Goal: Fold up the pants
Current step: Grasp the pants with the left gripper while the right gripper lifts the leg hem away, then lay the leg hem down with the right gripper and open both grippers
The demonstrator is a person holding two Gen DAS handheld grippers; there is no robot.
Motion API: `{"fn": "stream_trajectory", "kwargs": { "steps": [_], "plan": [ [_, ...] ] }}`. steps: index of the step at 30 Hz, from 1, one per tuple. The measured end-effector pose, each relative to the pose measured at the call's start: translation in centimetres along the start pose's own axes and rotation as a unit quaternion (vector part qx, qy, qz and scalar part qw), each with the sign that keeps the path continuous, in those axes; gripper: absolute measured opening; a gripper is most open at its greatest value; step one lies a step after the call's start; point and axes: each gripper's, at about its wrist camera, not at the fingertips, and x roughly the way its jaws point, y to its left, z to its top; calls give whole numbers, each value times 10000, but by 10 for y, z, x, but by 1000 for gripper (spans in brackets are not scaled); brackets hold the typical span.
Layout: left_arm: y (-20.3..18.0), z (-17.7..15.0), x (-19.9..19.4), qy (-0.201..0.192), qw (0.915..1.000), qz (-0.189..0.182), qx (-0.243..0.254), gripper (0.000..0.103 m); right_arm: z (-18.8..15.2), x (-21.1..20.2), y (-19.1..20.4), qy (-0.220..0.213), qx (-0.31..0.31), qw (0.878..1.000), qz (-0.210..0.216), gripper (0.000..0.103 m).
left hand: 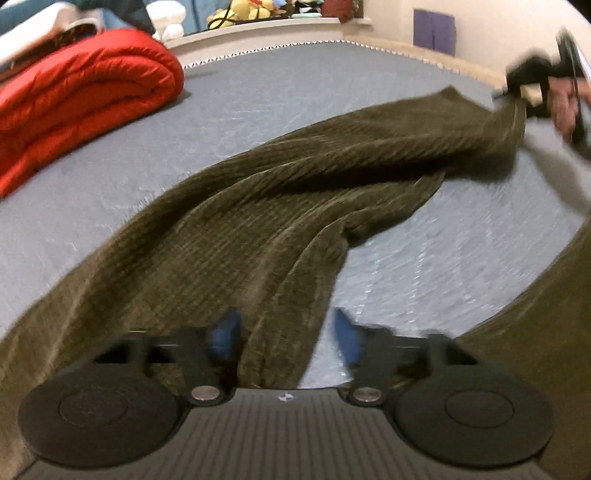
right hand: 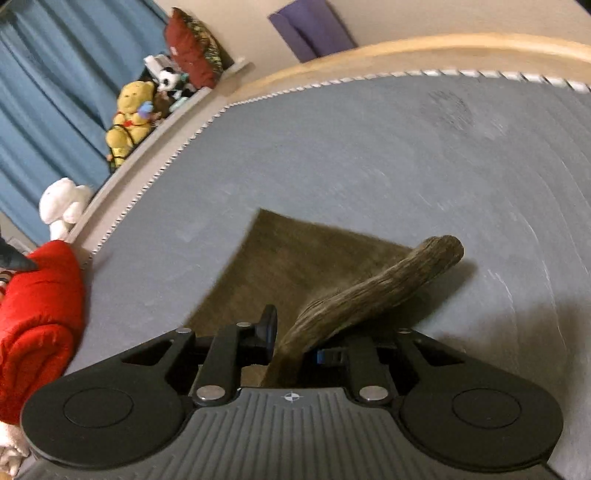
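Olive corduroy pants (left hand: 280,206) lie twisted across the grey bed (left hand: 258,92). My left gripper (left hand: 284,336) is open, its blue-padded fingers (left hand: 225,332) straddling a fold of the pants close to the camera. My right gripper (right hand: 290,339) is shut on a bunched end of the pants (right hand: 369,288) and lifts it off the bed; it also shows in the left wrist view (left hand: 517,88) at the far right, holding the raised end. A flat part of the pants (right hand: 295,266) lies below it.
A rolled red quilt (left hand: 81,99) lies at the bed's left side, also in the right wrist view (right hand: 37,314). Stuffed toys (right hand: 129,114) line a ledge beyond the bed edge. Blue curtains (right hand: 48,92) hang behind. A purple sheet (right hand: 310,29) is on the wall.
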Motion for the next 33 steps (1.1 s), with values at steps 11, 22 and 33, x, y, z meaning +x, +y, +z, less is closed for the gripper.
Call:
{"fn": "stream_trajectory", "kwargs": {
  "steps": [11,22,33],
  "plan": [
    [56,5,-67,-294,9974,-537,392,14,50,-69,37,-803,-273,9964,73,7],
    [49,-23,-52,464,9890,-914,1069,14,-27,-75,-64,-404,-390,9899,-1299,7],
    [112,-14,-110,-29,9855,-1697,-15,50,-5,-121,-84,-418,-94,9712,-2343,27]
  ]
}}
